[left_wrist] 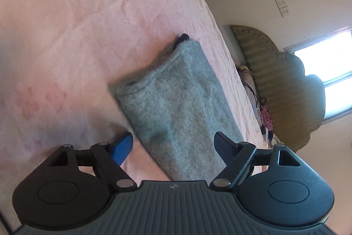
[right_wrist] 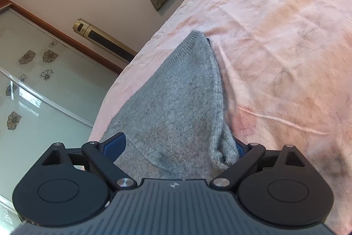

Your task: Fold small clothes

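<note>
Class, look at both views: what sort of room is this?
Probably a bedroom: a pink bedsheet over a bed, a padded headboard against the wall, and a wardrobe door with flower patterns.

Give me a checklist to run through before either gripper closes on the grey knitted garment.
1. Grey knitted garment lies on the pink bedsheet: ok.
2. Left gripper jaws apart, garment between them, pads not pressing: ok.
3. Right gripper jaws apart around the garment: ok.
4. Right gripper's far-side fingertip clear of cloth: not ok, a bunched fold covers it.
5. Garment flat and smooth: not ok, it is bunched near the right gripper.
6. Dark item peeking out at the garment's far end identified: cannot tell.
</note>
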Demonstrator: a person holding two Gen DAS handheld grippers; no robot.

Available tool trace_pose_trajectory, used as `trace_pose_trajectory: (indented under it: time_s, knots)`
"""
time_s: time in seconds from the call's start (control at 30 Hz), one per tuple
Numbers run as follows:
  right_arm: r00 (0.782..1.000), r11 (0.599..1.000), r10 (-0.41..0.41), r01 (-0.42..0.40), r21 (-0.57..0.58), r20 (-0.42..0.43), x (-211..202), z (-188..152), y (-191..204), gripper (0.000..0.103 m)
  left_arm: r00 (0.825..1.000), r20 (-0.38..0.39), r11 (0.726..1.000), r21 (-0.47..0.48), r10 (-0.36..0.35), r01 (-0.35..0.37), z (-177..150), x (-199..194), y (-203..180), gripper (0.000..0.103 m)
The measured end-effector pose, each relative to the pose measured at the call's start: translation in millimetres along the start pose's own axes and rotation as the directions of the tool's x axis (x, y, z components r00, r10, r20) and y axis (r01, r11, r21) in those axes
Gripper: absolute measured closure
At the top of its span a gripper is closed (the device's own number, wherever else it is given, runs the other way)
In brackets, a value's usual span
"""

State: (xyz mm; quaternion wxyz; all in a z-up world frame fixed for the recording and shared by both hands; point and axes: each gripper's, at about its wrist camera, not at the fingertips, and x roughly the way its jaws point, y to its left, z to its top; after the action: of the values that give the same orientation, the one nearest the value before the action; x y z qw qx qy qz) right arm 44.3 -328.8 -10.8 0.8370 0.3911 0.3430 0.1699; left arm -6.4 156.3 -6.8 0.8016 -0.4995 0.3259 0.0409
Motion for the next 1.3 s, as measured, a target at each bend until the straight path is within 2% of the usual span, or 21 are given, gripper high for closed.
trace_pose_trajectory:
  time_s: [0.2, 0.23, 0.3, 0.37, 0.4, 0.47, 0.5, 0.53, 0.57, 0.6, 0.7, 0.8, 0.9, 1.0, 1.03, 1.07, 1.13, 1.17, 1.2, 1.27, 1.3]
  knots:
    - [1.000, 1.000, -0.002, 0.002, -0.003, -0.001, 0.7, -0.8, 3.5, 0.004, 0.998, 0.057, 0.996, 0.088, 0.010, -0.015, 5.7, 17.3, -12.9, 0.023]
    - [1.000, 1.000, 0.002, -0.002, 0.003, 0.001, 0.0, -0.2, 2.5, 0.004, 0.998, 0.066, 0.994, 0.106, 0.011, -0.018, 4.0, 17.3, -13.9, 0.027]
    - [1.000, 1.000, 0.009, -0.009, 0.010, 0.003, -0.2, 0.4, 0.9, 0.004, 0.996, 0.084, 0.986, 0.157, 0.035, -0.048, 2.0, 19.6, -16.3, 0.044]
    - [1.000, 1.000, 0.005, -0.005, 0.011, 0.006, 1.0, 1.0, 0.8, 0.005, 0.991, 0.109, 0.977, 0.190, 0.074, -0.094, 1.6, 22.8, -16.5, 0.072]
    - [1.000, 1.000, 0.000, 0.000, 0.014, 0.011, 2.3, 1.7, 0.7, 0.006, 0.989, 0.116, 0.974, 0.199, 0.087, -0.108, 1.6, 23.3, -16.0, 0.075]
    - [1.000, 1.000, -0.004, 0.004, 0.009, 0.019, 5.8, 3.7, 0.2, 0.009, 0.988, 0.112, 0.968, 0.212, 0.110, -0.132, 2.8, 24.0, -15.7, 0.097]
    - [1.000, 1.000, -0.004, 0.004, 0.011, 0.029, 6.9, 4.7, -0.7, 0.016, 0.987, 0.105, 0.965, 0.221, 0.123, -0.143, 2.6, 23.4, -14.6, 0.097]
    - [1.000, 1.000, -0.008, 0.007, 0.021, 0.027, 8.8, 6.6, -3.1, 0.047, 0.987, 0.106, 0.965, 0.220, 0.120, -0.141, 3.0, 21.6, -14.3, 0.098]
    - [1.000, 0.999, -0.006, 0.007, 0.042, -0.011, 14.0, 9.2, -7.4, 0.077, 0.988, 0.113, 0.967, 0.219, 0.109, -0.131, 2.7, 15.5, -14.0, 0.099]
    - [0.999, 0.998, -0.006, 0.008, 0.060, -0.033, 17.2, 10.2, -12.3, 0.089, 0.988, 0.121, 0.967, 0.228, 0.092, -0.118, 1.7, 9.6, -14.9, 0.099]
    - [0.999, 1.000, -0.008, 0.009, 0.017, -0.035, 10.0, 10.4, -13.1, 0.089, 0.992, 0.125, 0.966, 0.254, 0.011, -0.043, -0.6, -17.9, -17.0, 0.099]
    - [0.999, 1.000, 0.021, -0.022, -0.007, -0.029, -12.5, 12.6, -12.3, 0.090, 0.995, 0.099, 0.968, 0.250, -0.030, 0.004, -2.3, -45.7, -13.5, 0.099]
    - [0.997, 0.999, 0.029, -0.031, -0.029, -0.073, -32.7, 8.4, -15.1, 0.091, 0.997, 0.075, 0.958, 0.285, 0.003, -0.024, -13.4, -62.9, -1.3, 0.099]
    - [0.991, 0.999, -0.020, 0.015, -0.041, -0.134, -38.0, -2.3, -27.4, 0.090, 0.996, 0.008, 0.932, 0.352, 0.094, -0.091, -20.5, -54.4, 17.8, 0.097]
    - [0.989, 0.999, -0.038, 0.033, -0.034, -0.140, -38.2, -4.5, -32.8, 0.088, 0.994, 0.029, 0.914, 0.389, 0.110, -0.112, -21.8, -59.1, 20.7, 0.096]
    - [0.991, 1.000, -0.019, 0.018, -0.011, -0.133, -41.1, -4.7, -37.8, 0.087, 0.992, 0.058, 0.900, 0.418, 0.112, -0.127, -22.0, -67.2, 20.0, 0.091]
    - [0.996, 1.000, -0.014, 0.014, 0.000, -0.083, -53.3, 0.7, -36.1, 0.062, 0.982, 0.155, 0.859, 0.481, 0.113, -0.174, -20.9, -84.9, 10.4, 0.080]
    - [0.999, 0.999, -0.032, 0.031, -0.034, -0.034, -60.4, 4.7, -29.1, 0.053, 0.970, 0.221, 0.838, 0.506, 0.101, -0.203, -20.4, -92.7, 4.5, 0.077]
    - [0.999, 0.995, -0.054, 0.054, -0.082, 0.009, -65.1, 9.6, -19.6, 0.042, 0.954, 0.292, 0.810, 0.540, 0.075, -0.229, -21.0, -98.6, -6.8, 0.067]
    - [0.997, 0.983, -0.059, 0.065, -0.172, 0.040, -61.2, 20.5, 1.7, 0.040, 0.935, 0.354, 0.751, 0.613, 0.015, -0.244, -21.8, -93.9, -35.1, 0.016]
    - [0.998, 0.976, -0.051, 0.058, -0.208, 0.039, -54.3, 24.7, 12.7, 0.040, 0.931, 0.364, 0.719, 0.652, -0.018, -0.241, -23.5, -84.8, -50.4, 0.013]
